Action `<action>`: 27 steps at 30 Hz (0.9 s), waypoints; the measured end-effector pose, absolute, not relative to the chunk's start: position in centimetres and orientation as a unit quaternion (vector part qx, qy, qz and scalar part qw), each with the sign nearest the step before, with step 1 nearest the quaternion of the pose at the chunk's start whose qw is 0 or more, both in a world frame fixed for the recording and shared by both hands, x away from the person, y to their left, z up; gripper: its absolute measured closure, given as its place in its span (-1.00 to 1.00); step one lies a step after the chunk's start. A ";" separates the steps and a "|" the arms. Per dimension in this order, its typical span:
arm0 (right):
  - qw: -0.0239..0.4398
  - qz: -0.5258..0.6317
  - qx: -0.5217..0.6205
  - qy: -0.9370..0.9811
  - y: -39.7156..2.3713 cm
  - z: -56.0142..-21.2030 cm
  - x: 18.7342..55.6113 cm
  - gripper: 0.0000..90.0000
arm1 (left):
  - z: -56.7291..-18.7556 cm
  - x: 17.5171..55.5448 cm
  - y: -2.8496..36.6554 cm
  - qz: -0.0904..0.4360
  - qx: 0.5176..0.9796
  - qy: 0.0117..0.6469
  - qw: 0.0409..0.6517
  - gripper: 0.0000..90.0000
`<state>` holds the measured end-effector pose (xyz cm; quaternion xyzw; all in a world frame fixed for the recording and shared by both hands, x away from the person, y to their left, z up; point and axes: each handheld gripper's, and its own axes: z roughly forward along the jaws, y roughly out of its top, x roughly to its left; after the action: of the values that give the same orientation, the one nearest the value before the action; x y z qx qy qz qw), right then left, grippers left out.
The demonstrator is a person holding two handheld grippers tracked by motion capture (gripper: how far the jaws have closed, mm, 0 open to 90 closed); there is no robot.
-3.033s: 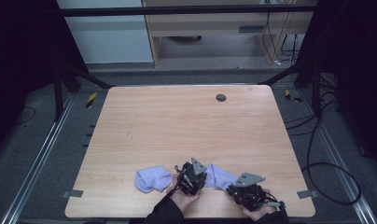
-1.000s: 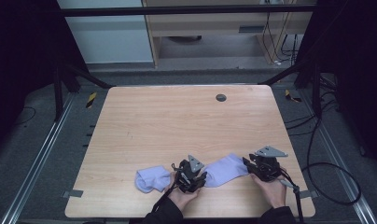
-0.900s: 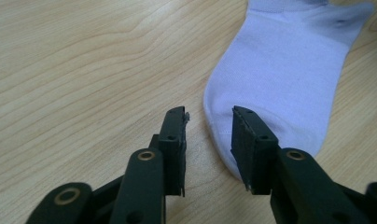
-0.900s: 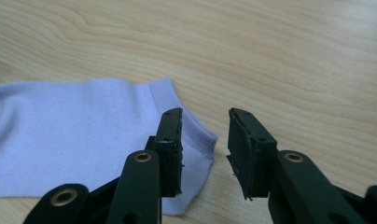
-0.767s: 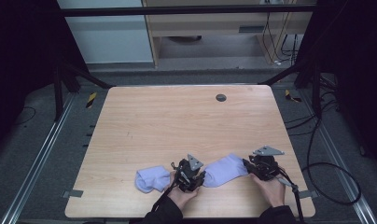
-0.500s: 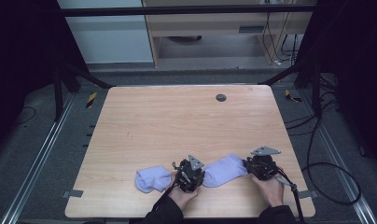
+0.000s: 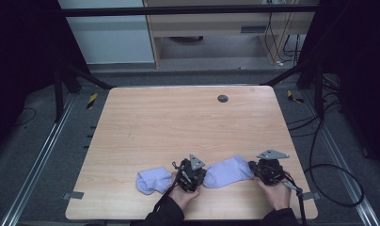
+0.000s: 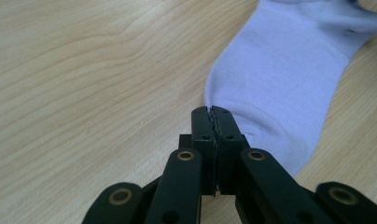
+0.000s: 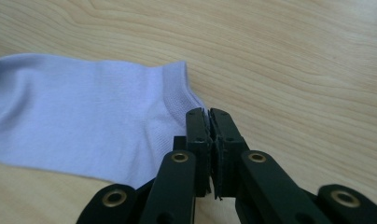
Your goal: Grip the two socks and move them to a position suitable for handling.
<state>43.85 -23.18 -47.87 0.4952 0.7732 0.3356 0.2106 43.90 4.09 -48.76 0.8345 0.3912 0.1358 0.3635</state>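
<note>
Two lavender socks lie near the front edge of the wooden table [image 7: 178, 122]. One sock [image 7: 150, 180] sits bunched to the left of my left gripper. The other sock [image 7: 228, 170] is stretched flat between both grippers. My left gripper [image 7: 201, 178] has just been closing and is now shut on that sock's toe end [image 8: 270, 84], its jaws [image 8: 210, 112] pressed together at the fabric's edge. My right gripper [image 7: 252, 170] has also just been closing; it is shut on the ribbed cuff corner [image 9: 177, 93], jaw tips [image 9: 206, 113] together.
A dark round grommet [image 7: 222, 98] sits in the far part of the tabletop. Cables [image 7: 329, 179] loop on the floor right of the table. Metal rails [image 7: 37, 160] run along the left side. A hand holds each gripper at the front edge.
The right gripper moved from the front edge up to the sock's right end, and that sock now lies stretched out. Both jaw pairs have closed. The left hand stayed put.
</note>
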 end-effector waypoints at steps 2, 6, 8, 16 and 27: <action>0.216 0.331 0.500 0.770 -23.8 -47.2 42.7 0.94 | -48.7 44.2 3.8 0.134 0.835 0.390 0.364 0.97; 0.208 0.324 0.512 0.768 -24.5 -47.4 42.3 0.94 | -49.0 44.4 2.8 0.141 0.841 0.379 0.360 0.96; 0.203 0.312 0.514 0.772 -24.7 -47.8 42.3 0.93 | -49.2 44.4 2.4 0.145 0.845 0.376 0.352 0.96; 0.217 0.298 0.511 0.777 -24.7 -48.1 42.4 0.69 | -48.2 44.2 2.9 0.168 0.838 0.374 0.359 0.40; 0.224 0.387 0.486 0.751 -23.9 -46.6 42.3 0.40 | -44.0 44.1 8.8 0.195 0.816 0.364 0.404 -0.12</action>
<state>42.30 -23.91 -46.57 0.4865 0.7505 0.3873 0.2237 44.07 8.84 -43.98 0.8162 0.3640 0.1952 0.4039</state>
